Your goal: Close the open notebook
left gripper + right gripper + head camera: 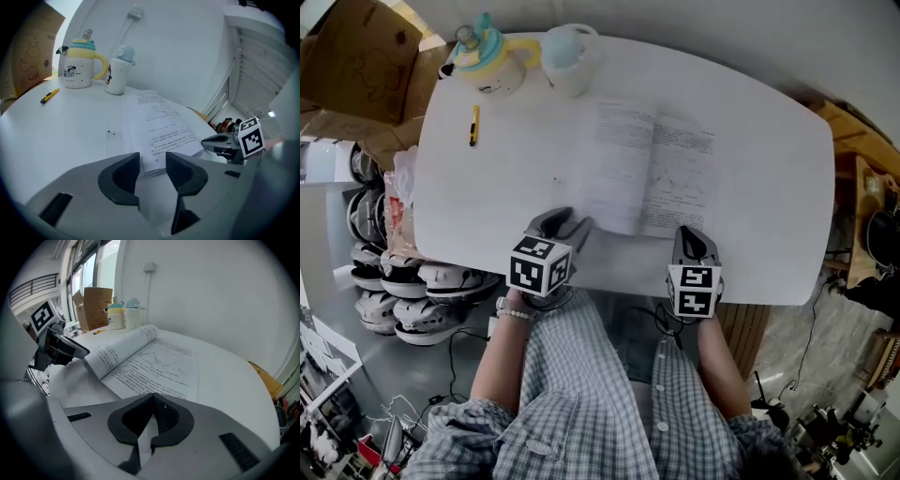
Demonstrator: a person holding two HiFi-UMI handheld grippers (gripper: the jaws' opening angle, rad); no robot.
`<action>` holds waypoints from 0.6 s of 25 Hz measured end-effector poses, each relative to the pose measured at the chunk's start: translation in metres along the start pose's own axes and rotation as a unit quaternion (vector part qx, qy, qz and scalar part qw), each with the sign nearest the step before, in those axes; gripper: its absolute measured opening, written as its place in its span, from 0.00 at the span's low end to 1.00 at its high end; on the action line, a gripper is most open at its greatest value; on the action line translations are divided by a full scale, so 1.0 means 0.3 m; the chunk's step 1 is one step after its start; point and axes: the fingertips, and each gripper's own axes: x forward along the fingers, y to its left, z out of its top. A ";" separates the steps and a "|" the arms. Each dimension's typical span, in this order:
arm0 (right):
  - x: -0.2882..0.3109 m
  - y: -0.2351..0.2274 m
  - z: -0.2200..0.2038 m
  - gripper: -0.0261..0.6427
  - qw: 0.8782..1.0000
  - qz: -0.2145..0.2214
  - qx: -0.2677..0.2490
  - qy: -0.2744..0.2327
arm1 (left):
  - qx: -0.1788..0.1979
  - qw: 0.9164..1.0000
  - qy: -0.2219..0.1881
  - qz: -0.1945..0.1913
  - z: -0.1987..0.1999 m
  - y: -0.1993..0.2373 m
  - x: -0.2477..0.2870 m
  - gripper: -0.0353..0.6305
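The open notebook (647, 169) lies flat in the middle of the white table (769, 178), printed pages up, its left pages bulging (124, 350). My left gripper (570, 225) sits at the notebook's near left corner. In the left gripper view its jaws (152, 159) stand apart, with the page corner (157, 161) showing in the gap, untouched by the pads. My right gripper (693, 236) is at the near edge of the right page, just off the paper. Its jaws (153, 397) are shut tip to tip with nothing between them.
At the table's far left stand a lidded mug with a yellow handle (487, 61) and a white bottle (569, 56). A yellow pen (473, 124) lies near them. A cardboard box (361, 56) and stacked white helmets (394, 281) are off the table's left side.
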 end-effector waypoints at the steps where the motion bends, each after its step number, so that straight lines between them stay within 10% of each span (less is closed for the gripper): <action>1: 0.000 0.000 0.000 0.07 1.000 0.002 0.003 -0.001 | 0.005 1.000 0.002 -0.002 0.002 -0.011 0.005 0.32; 15: -0.001 0.017 0.002 0.07 1.000 0.015 -0.002 -0.007 | 0.069 0.996 0.029 -0.038 0.021 -0.168 0.098 0.13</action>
